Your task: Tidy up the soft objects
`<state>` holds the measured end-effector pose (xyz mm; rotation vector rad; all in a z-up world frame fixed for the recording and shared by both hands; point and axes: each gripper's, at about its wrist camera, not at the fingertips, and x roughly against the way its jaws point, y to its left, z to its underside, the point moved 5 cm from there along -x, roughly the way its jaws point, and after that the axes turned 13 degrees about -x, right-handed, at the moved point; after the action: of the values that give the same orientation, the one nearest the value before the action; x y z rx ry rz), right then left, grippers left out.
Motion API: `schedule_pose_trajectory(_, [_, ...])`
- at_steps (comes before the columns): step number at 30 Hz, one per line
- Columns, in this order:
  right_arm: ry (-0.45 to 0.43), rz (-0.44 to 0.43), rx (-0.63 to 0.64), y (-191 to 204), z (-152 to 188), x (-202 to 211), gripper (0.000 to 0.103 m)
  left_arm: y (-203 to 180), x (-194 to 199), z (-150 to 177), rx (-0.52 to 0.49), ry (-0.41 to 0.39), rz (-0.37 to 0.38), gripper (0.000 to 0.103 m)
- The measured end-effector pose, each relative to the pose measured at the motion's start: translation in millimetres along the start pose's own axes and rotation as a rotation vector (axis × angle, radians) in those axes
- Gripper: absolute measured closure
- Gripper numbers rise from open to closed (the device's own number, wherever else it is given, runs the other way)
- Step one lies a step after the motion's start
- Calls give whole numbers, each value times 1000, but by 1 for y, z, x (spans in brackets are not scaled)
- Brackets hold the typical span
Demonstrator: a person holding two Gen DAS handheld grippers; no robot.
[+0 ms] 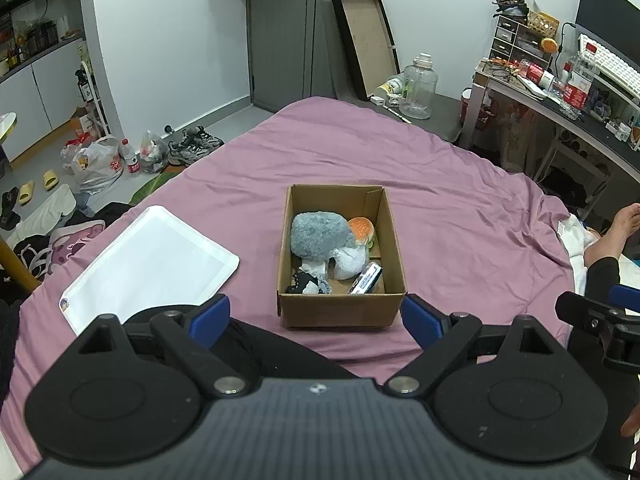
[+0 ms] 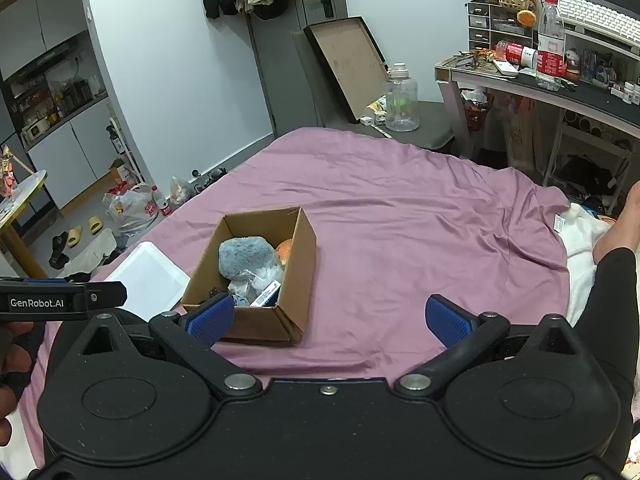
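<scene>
"GenRobot.AI" printed in white on side of left hand-held gripper [image 1: 316, 320], seen at left edge of right wrist view. Left hand-held gripper held low just in front of cardboard box [image 1: 340, 308], blue pads [image 1: 210, 318] spread wide, empty. Right hand-held gripper [image 2: 330, 320] to right of box, front-right of it, pads spread, empty too. Inside box: grey plush [image 1: 318, 236], orange burger toy [image 1: 362, 230], white wrapped bundle [image 1: 350, 262], black-and-white cloth [image 1: 308, 284]. Box sitting mid purple bed sheet [image 1: 440, 208]. White tray [image 1: 152, 264] left of box, near. Cluttered tabletop [image 2: 540, 88] w/ 1 red-label bottle [image 2: 551, 40] far right, beyond box.
</scene>
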<state>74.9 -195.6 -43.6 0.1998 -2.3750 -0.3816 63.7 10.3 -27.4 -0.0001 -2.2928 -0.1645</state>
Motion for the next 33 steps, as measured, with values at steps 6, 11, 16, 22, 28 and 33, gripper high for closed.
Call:
schedule_pose_trajectory(6, [2, -2, 2, 1, 1, -1, 0, 1, -1, 1, -1, 2, 0, 11])
schedule_pose_trajectory(11, [9, -6, 8, 3, 2, -2, 0, 2, -2, 1, 2, 3, -1, 11])
schedule_pose_trajectory(16, [13, -7, 10, 3, 4, -3, 0, 4, -2, 3, 3, 4, -1, 11])
schedule_pose_trajectory(22, [17, -7, 10, 3, 3, -4, 0, 4, -2, 3, 4, 6, -2, 11])
schedule_pose_trajectory(28, [18, -6, 10, 3, 3, -4, 0, 4, -2, 2, 4, 5, -2, 11])
schedule_pose_trajectory(33, [20, -6, 11, 4, 4, -4, 0, 4, -2, 2, 4, 6, -2, 11])
